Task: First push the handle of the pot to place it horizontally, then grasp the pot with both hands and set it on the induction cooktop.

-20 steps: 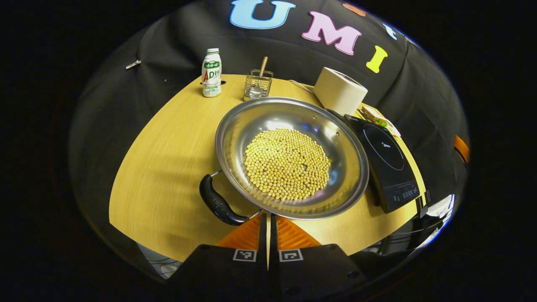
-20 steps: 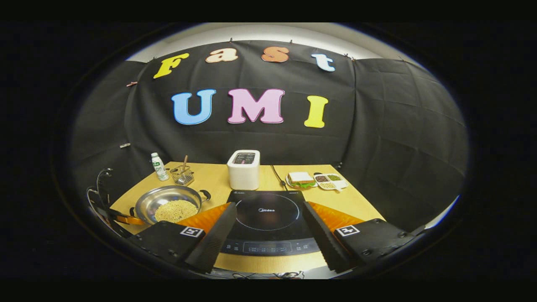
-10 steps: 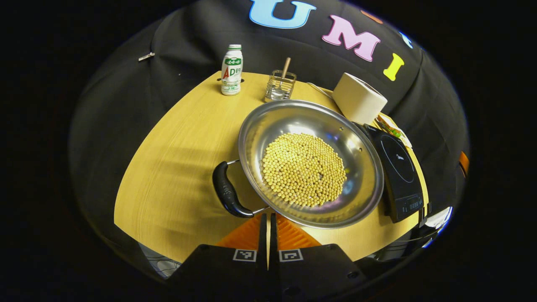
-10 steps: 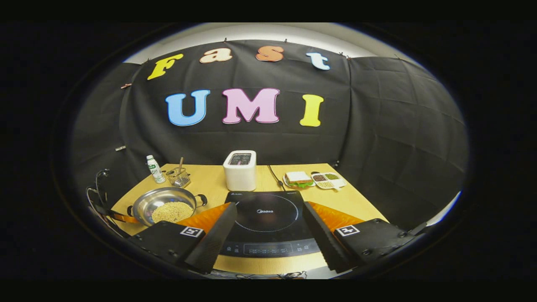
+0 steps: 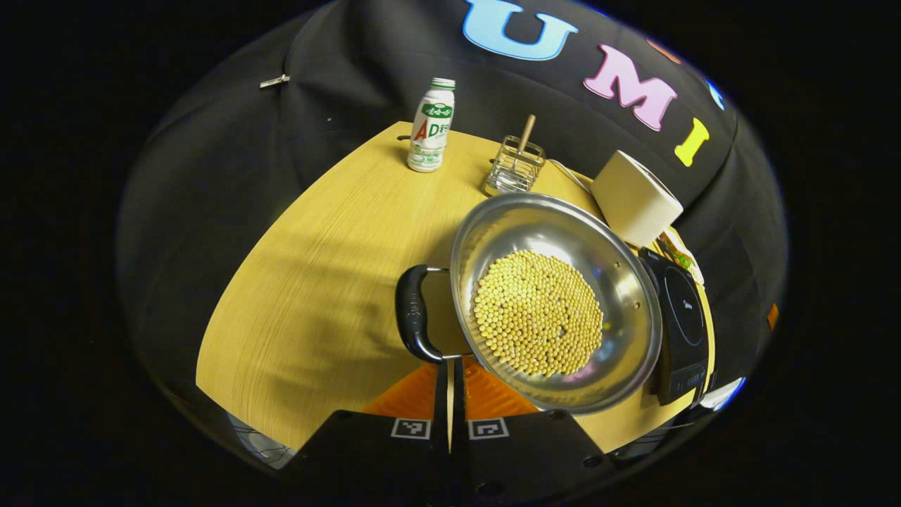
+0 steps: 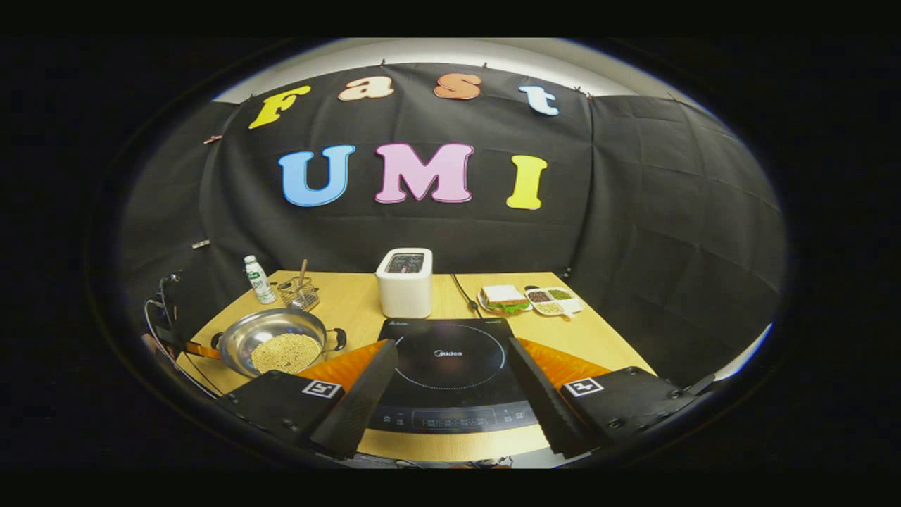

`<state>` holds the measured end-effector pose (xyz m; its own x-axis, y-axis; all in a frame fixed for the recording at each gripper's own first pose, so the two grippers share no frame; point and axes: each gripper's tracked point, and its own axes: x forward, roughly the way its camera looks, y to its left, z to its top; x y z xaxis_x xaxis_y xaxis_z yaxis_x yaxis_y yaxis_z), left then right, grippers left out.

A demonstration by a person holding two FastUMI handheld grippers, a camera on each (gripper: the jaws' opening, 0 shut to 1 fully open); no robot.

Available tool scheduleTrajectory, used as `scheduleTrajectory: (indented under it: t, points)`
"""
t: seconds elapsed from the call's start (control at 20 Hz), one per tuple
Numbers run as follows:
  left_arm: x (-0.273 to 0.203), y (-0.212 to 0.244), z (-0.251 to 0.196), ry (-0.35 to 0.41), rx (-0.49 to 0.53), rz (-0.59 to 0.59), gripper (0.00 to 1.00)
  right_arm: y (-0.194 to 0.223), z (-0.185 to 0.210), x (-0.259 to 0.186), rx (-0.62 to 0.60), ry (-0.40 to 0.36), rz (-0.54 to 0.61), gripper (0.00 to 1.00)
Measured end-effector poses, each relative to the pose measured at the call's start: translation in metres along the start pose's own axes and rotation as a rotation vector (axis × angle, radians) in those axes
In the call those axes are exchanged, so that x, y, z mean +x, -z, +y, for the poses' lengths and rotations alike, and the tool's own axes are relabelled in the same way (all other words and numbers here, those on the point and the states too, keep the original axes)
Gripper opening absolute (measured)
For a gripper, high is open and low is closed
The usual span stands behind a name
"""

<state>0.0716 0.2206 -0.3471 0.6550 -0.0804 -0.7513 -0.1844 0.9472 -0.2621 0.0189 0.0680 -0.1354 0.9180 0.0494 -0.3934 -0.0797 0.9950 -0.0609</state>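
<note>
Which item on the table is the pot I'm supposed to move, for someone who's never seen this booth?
Start at the black induction cooktop in the middle of the wooden table. Just to its left in the right gripper view sits the pot, a wide shallow steel pan. It alone is filled with small yellow beans and carries black loop handles on its sides.

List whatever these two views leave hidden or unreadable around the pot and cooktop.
- Left gripper view: the pot covers its far handle and part of the induction cooktop.
- Left gripper view: whether the shut left gripper touches the near handle is unclear.
- Right gripper view: the open right gripper hides the cooktop's front corners.
</note>
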Motion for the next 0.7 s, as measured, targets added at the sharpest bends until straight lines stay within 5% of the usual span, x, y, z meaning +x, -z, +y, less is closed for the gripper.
scheduleTrajectory:
  t: [0.7]
  points:
    - [0.031,-0.044,0.026,-0.038,0.022,-0.015,0.05,-0.002,-0.004,0.004,0.031,0.057,0.008,0.99]
